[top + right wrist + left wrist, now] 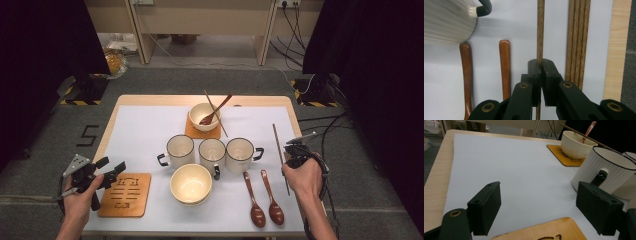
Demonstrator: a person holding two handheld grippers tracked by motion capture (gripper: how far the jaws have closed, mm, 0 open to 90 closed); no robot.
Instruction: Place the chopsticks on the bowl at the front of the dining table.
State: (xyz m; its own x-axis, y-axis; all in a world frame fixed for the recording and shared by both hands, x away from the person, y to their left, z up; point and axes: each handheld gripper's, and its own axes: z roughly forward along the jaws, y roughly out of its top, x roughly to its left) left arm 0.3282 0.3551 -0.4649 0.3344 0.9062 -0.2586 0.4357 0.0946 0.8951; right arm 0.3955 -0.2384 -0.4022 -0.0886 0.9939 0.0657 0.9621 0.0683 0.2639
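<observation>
One chopstick is pinched between the closed jaws of the right gripper, lifted just above the white mat at the table's right side. Just to its right in the right gripper view lie more chopsticks, side by side near the mat's right edge. To the left lie two wooden spoons, handles pointing far, and beyond them three white mugs stand in a row. A cream bowl sits near the mugs; a second bowl, holding a spoon and a chopstick, rests on a far coaster. At the near left, the left gripper hovers with jaws wide apart and empty beside a wooden coaster.
</observation>
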